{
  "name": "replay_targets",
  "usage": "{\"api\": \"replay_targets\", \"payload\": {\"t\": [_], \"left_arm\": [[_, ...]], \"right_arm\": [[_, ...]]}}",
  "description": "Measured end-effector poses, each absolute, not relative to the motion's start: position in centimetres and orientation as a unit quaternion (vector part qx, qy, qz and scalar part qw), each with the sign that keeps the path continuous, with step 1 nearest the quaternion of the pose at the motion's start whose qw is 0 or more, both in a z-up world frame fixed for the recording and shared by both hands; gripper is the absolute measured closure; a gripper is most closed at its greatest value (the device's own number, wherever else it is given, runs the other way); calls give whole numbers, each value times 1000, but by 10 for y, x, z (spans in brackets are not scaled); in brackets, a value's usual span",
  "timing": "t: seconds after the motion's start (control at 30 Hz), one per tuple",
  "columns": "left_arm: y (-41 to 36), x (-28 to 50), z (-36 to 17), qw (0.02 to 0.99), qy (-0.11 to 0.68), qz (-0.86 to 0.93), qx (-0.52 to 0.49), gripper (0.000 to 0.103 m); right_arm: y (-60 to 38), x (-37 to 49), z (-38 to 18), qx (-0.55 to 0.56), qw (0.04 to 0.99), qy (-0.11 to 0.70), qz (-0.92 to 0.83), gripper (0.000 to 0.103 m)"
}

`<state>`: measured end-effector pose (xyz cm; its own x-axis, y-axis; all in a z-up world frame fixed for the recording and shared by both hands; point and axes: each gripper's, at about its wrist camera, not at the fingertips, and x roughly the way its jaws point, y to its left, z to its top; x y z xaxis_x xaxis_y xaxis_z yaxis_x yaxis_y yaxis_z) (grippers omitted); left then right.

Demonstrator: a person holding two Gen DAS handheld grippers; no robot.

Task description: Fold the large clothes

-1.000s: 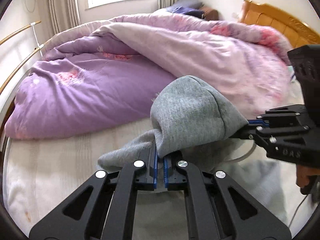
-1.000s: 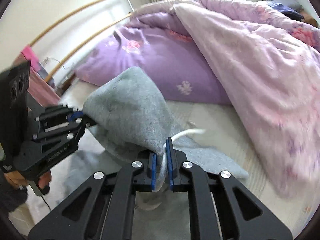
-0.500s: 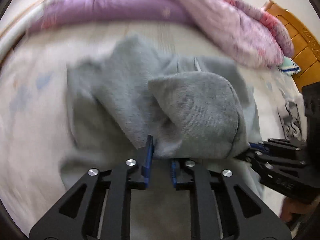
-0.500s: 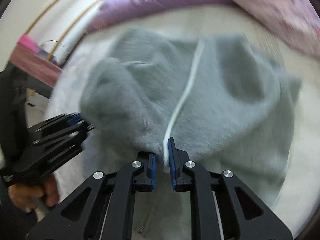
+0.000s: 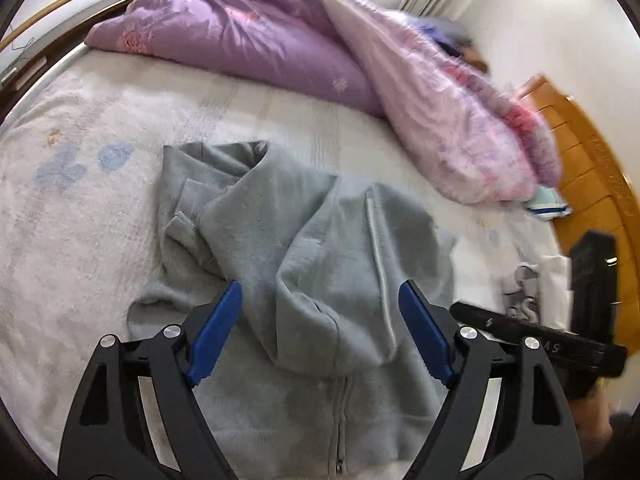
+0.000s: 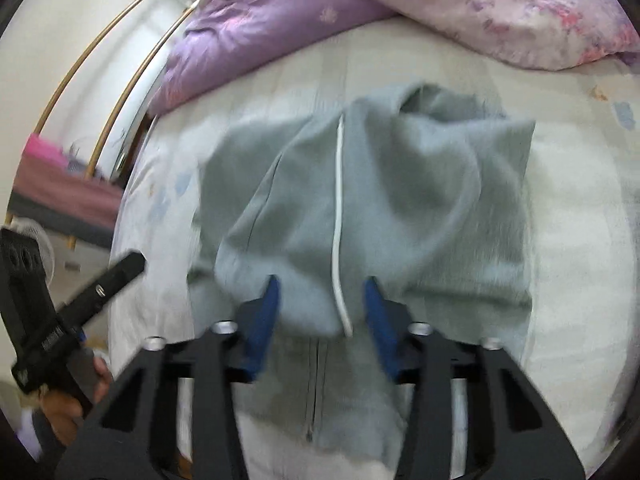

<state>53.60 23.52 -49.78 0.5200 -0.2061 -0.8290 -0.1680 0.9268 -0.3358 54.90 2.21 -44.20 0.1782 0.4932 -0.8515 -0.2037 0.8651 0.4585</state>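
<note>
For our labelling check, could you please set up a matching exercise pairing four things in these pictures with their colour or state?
Things:
1. zip-front fleece hoodie
2. rumpled floral quilt
3. wooden headboard
4. left claw

Colour or state:
A. orange-brown
B. open, holding nothing
C. grey, lying on the bed
D. purple and pink

Pairs: 1-C, 2-D, 3-A, 4-B

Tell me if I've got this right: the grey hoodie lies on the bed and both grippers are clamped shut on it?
Not quite. The grey hoodie does lie on the bed, but both wrist views show the left gripper and right gripper open, holding nothing.
</note>
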Motion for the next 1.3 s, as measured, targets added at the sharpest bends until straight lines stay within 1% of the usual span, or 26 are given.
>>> {"api": "replay_targets", "payload": {"t": [0.07,0.1,0.17,0.23,0.27,0.33,0.37,0.4,0.43,0.47,0.53,0.57,0.6,0.63,0.67,0.7,0.77,0.8,0.93,1.07,1.1,1.13,1.17,1.2,1.23,1.3], "left_arm": [[226,555,-527,827,538,1,-161,22],[222,562,-547,817,556,2,-154,22],[218,567,-585,786,600,20,-147,24],[217,566,-621,754,640,35,-143,24],[217,564,-630,744,651,39,-146,24],[218,561,-631,747,647,35,-150,24],[221,562,-623,750,641,25,-159,24],[224,562,-614,756,632,18,-170,25],[231,563,-598,769,613,12,-184,25],[236,565,-584,779,596,5,-196,24],[252,573,-549,804,550,-2,-224,23],[261,582,-533,816,529,-3,-232,22],[266,588,-524,823,519,4,-232,22],[273,601,-513,830,509,18,-228,18],[281,618,-507,833,504,31,-225,17],[286,632,-506,832,506,44,-222,17],[300,664,-513,822,517,70,-230,17],[306,682,-521,812,529,76,-236,17],[317,738,-566,772,570,97,-263,17],[314,761,-598,754,593,96,-265,18],[312,765,-607,742,607,92,-269,24],[308,766,-614,734,618,81,-268,49],[305,768,-618,732,627,75,-257,64],[302,769,-620,732,633,69,-244,84],[297,767,-618,737,630,60,-235,94],[294,761,-606,753,612,57,-236,96]], "right_arm": [[24,559,-456,133,757,600,224,86],[29,565,-471,134,751,608,220,88],[32,572,-515,123,727,651,181,90],[28,571,-554,128,697,688,157,100],[25,569,-565,135,691,693,153,101],[25,571,-564,133,690,694,157,101],[25,573,-559,138,687,695,162,96],[24,575,-553,148,687,692,167,96],[19,579,-544,162,687,688,167,93],[15,583,-536,170,690,684,164,92],[6,595,-508,190,710,656,168,89],[3,602,-496,192,723,643,167,81],[-1,611,-482,196,736,628,160,67],[-5,622,-472,207,745,615,156,54],[-7,631,-466,216,751,606,151,50],[-9,646,-462,224,755,599,145,47],[-11,675,-465,245,752,597,136,46],[-11,691,-472,259,743,603,128,43],[-8,745,-522,296,690,654,96,43],[0,767,-554,310,661,677,90,43],[0,768,-561,307,656,684,89,48],[-1,768,-565,317,654,682,88,57],[-3,765,-565,336,654,670,99,73],[-2,762,-564,343,656,664,107,87],[-4,759,-557,348,662,653,117,92],[-9,750,-540,344,677,637,134,95]]}}
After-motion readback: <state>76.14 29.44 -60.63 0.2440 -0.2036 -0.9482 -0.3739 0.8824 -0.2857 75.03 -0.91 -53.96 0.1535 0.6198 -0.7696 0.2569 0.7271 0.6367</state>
